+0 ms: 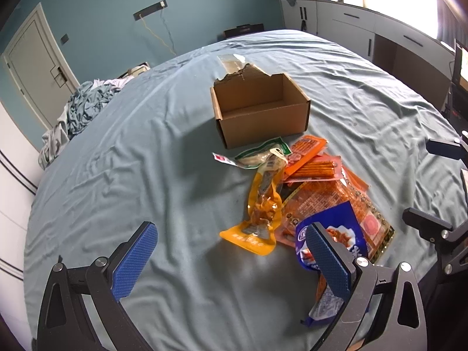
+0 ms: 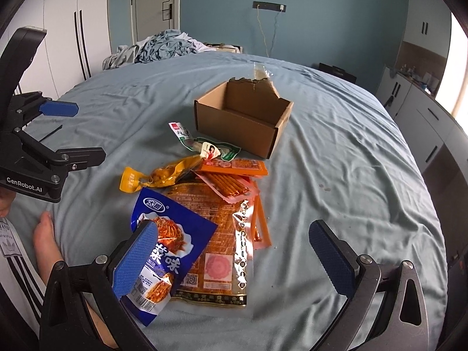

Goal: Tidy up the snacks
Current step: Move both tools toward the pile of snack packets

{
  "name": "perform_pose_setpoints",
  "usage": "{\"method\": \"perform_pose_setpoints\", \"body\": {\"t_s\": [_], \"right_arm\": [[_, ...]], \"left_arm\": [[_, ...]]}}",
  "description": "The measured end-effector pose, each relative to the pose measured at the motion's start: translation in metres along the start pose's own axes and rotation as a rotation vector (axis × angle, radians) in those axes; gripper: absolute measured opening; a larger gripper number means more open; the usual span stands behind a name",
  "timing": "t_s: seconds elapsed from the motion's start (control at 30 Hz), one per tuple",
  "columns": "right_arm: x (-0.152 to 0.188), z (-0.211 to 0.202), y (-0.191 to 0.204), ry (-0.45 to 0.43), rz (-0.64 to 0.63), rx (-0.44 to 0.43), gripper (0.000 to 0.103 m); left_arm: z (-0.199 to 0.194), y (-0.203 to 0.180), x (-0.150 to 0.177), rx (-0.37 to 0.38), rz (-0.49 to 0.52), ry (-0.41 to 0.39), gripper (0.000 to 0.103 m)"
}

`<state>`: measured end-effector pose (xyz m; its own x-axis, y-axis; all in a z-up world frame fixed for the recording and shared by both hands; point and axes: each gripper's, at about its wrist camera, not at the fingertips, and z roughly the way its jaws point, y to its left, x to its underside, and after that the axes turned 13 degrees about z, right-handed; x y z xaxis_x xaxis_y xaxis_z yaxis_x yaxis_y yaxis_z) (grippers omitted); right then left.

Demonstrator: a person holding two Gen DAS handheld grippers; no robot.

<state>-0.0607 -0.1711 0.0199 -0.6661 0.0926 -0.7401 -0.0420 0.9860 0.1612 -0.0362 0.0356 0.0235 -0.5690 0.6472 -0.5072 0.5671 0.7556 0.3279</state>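
Note:
An open cardboard box (image 1: 260,108) (image 2: 244,117) with a torn flap stands empty on the blue bed sheet. In front of it lies a heap of snack packets: a yellow pouch (image 1: 260,207) (image 2: 163,175), orange stick packs (image 1: 310,158) (image 2: 234,175), a big orange bag (image 1: 336,204) (image 2: 216,234), a blue bag (image 1: 336,234) (image 2: 172,239) and a green-white packet (image 1: 260,153) (image 2: 204,146). My left gripper (image 1: 231,260) is open, low over the sheet just left of the heap. My right gripper (image 2: 234,257) is open above the big orange bag, holding nothing.
Crumpled bedding (image 1: 84,108) (image 2: 158,46) is piled at the bed's far corner. White cabinets (image 1: 365,29) run along the window side and wardrobes (image 2: 73,29) along the other. A person's bare foot (image 2: 46,239) and striped trouser leg rest on the sheet near my right gripper.

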Motion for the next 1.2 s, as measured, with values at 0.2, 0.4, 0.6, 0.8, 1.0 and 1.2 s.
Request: {"method": "perform_pose_setpoints", "body": {"t_s": [0.2, 0.4, 0.6, 0.8, 1.0, 1.2], "right_arm": [[0.001, 0.002, 0.003, 0.000, -0.003, 0.006, 0.103], [0.003, 0.003, 0.009, -0.002, -0.029, 0.009, 0.103], [0.003, 0.004, 0.007, 0.006, -0.024, 0.010, 0.103], [0.003, 0.005, 0.007, 0.015, -0.023, 0.015, 0.103], [0.000, 0.019, 0.008, 0.086, -0.025, 0.027, 0.103], [-0.004, 0.028, 0.012, 0.134, -0.036, 0.033, 0.103]], "left_arm": [[0.002, 0.002, 0.001, 0.004, -0.016, 0.010, 0.103], [0.002, 0.002, 0.002, 0.002, -0.014, 0.013, 0.103], [0.004, 0.000, 0.003, -0.003, -0.004, 0.022, 0.103], [0.007, 0.002, 0.005, -0.001, -0.011, 0.041, 0.103], [0.011, 0.006, 0.006, 0.007, -0.024, 0.059, 0.103], [0.014, 0.005, 0.008, 0.026, -0.023, 0.072, 0.103]]}}
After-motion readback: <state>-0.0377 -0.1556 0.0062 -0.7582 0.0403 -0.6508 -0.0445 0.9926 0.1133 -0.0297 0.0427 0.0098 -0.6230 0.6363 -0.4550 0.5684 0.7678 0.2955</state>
